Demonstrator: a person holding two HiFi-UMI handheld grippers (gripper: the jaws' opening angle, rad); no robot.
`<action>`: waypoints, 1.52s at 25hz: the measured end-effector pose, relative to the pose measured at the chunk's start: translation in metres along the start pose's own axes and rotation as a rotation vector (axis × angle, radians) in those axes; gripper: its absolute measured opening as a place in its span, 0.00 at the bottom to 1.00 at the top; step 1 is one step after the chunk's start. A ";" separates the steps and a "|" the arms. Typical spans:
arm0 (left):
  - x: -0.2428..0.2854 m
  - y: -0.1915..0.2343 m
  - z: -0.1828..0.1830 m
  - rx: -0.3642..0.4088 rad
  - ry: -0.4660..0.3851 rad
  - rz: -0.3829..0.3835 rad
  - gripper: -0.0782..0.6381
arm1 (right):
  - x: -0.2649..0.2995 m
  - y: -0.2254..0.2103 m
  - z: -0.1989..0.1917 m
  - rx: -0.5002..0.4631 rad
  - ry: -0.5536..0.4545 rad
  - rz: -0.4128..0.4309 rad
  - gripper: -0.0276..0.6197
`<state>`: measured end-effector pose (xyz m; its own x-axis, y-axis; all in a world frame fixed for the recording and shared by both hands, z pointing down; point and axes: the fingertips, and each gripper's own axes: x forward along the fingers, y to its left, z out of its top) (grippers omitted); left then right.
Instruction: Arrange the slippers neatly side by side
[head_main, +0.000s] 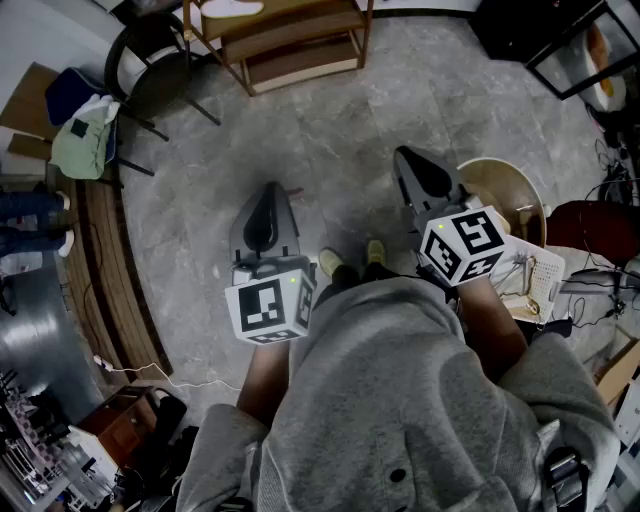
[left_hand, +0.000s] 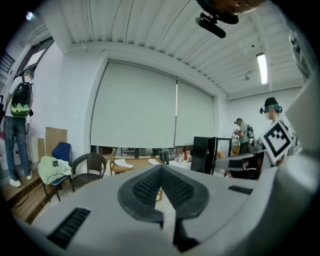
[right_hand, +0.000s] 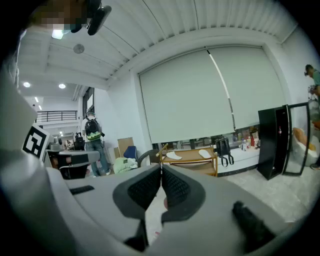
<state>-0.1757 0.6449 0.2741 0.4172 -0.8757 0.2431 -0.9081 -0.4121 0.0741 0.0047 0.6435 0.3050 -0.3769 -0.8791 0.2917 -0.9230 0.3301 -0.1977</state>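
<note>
Two white slippers (right_hand: 173, 155) (right_hand: 204, 153) lie apart on the top of a wooden rack (right_hand: 192, 161) across the room. In the left gripper view the same slippers (left_hand: 122, 163) (left_hand: 154, 161) show on that rack. The head view shows one slipper (head_main: 232, 8) at the top edge, on the rack (head_main: 290, 45). My left gripper (head_main: 268, 192) and right gripper (head_main: 408, 158) are held out over the grey floor, well short of the rack. The left gripper (left_hand: 161, 167) is shut with nothing in it, and so is the right gripper (right_hand: 161, 167).
A dark wicker chair (head_main: 150, 70) and a blue chair with green clothing (head_main: 85, 135) stand left of the rack. A round wooden stool (head_main: 505, 190) sits beside my right gripper. A black cabinet (right_hand: 280, 140) is at the right. A person with a backpack (left_hand: 20, 130) stands far left.
</note>
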 end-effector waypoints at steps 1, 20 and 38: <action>0.001 0.003 -0.001 -0.001 0.002 0.000 0.13 | 0.003 0.000 0.000 -0.003 0.000 -0.001 0.08; -0.013 0.066 -0.009 -0.014 -0.015 0.005 0.13 | 0.034 0.053 -0.001 -0.058 -0.011 0.015 0.08; 0.013 0.098 -0.007 -0.009 -0.048 0.012 0.13 | 0.081 0.044 0.012 -0.101 -0.057 0.002 0.08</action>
<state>-0.2597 0.5944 0.2916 0.4075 -0.8916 0.1973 -0.9132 -0.3995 0.0806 -0.0656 0.5824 0.3089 -0.3762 -0.8955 0.2377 -0.9265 0.3622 -0.1018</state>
